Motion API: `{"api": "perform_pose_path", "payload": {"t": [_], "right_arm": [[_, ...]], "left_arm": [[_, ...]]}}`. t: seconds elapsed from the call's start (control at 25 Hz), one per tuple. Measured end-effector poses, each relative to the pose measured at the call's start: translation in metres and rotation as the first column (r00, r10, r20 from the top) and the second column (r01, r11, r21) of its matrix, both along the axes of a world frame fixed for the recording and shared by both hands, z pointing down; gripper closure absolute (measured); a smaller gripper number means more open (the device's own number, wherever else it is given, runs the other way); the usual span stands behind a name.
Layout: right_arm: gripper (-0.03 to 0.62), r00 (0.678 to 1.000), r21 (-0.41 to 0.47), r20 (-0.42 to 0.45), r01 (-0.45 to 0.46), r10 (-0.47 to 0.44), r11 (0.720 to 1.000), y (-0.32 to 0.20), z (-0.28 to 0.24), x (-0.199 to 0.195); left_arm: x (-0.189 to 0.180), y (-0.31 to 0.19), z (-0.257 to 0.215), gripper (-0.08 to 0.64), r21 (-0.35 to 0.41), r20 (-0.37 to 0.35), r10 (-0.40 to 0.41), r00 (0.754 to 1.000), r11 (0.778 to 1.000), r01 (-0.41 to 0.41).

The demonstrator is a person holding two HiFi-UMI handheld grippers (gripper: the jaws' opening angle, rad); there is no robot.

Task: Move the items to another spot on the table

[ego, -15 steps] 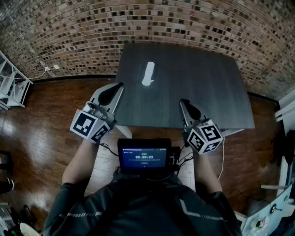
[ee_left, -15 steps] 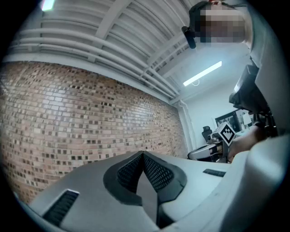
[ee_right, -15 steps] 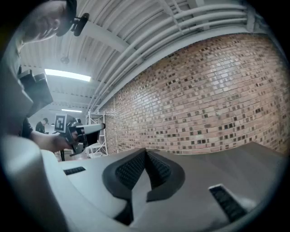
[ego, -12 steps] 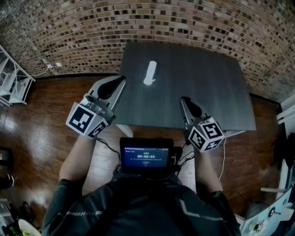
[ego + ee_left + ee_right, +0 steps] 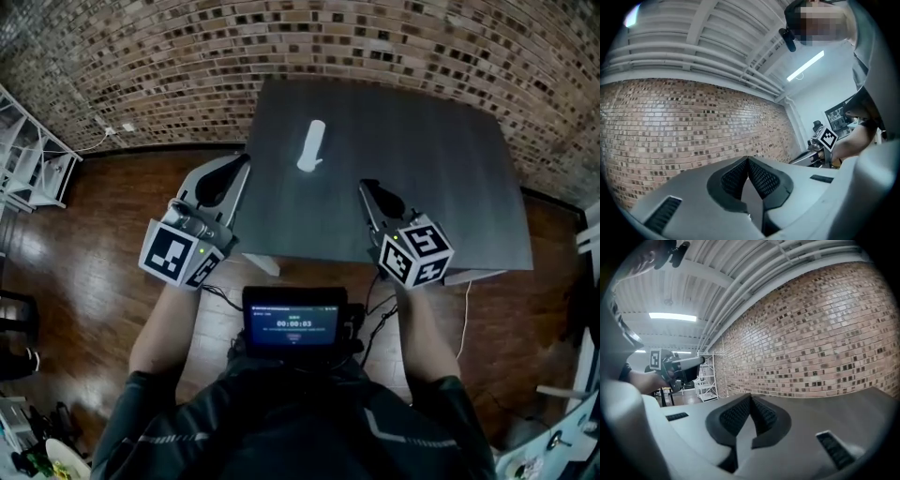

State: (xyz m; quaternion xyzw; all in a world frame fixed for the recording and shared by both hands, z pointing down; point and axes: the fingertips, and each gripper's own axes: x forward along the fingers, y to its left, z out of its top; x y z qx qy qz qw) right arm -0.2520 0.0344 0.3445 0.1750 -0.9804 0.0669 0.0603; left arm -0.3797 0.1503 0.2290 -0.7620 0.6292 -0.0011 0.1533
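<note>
White cylinder (image 5: 311, 145) lies on the bench (image 5: 441, 178); left gripper (image 5: 236, 169) and right gripper (image 5: 368, 190) hover short of it, fingers (image 5: 764, 180) closed and empty, seemingly poised to reach.

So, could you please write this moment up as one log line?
left gripper: shut, empty, at left edge of table | right gripper: shut, empty, over table's near side | white cylinder: lying on table, untouched

White shelving (image 5: 33, 173) stands beside the brick wall (image 5: 281, 42).
</note>
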Motion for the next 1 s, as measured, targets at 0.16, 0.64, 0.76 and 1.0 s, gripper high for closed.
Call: {"api": "perform_pose_path", "payload": {"t": [0.16,0.64,0.76,1.0], "right_arm": [[0.589,1.0,0.009,-0.026,0.006,-0.006,1.0,-0.019,0.0,-0.023],[0.588,0.99,0.003,-0.085,-0.115,0.115,0.993,-0.084,0.004,-0.138],[0.587,0.981,0.005,-0.123,-0.151,0.151,0.988,-0.102,0.01,-0.155],[0.477,0.954,-0.057,-0.227,-0.214,0.197,0.975,-0.141,0.059,-0.177]], "left_arm": [[-0.022,-0.021,0.007,0.56,0.007,-0.013,-0.026,1.0,1.0,0.026],[-0.137,-0.084,0.004,0.56,0.088,-0.012,0.028,1.0,0.996,-0.027],[-0.154,-0.103,0.012,0.56,0.066,-0.037,0.048,0.998,0.997,-0.046],[-0.167,-0.13,0.027,0.56,0.057,-0.068,0.085,0.994,0.995,-0.082]]}}
